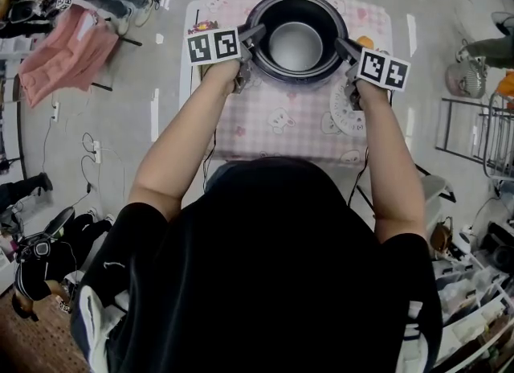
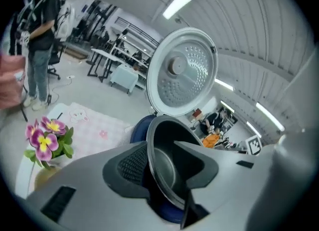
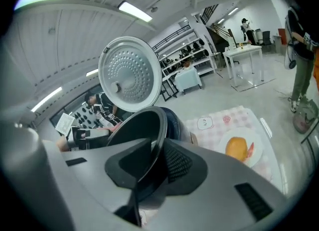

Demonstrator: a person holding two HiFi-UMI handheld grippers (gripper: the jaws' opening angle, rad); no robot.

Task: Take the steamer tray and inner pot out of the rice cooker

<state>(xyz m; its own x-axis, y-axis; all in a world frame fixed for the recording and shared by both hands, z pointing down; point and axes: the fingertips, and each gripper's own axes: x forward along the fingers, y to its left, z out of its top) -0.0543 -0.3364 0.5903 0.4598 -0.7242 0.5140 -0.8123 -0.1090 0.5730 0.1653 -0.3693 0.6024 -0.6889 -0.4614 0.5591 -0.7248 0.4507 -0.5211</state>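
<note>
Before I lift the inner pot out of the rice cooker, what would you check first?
1. The lid stands fully open: ok.
2. The steamer tray is already out, on the table beside the rice cooker: ok.
3. The right gripper has its jaws closed on the rim of the inner pot: ok.
4. The left gripper has the rim between its jaws; firm grip: cannot tell.
5. Bare tablecloth in front of the cooker to set the pot on: ok.
</note>
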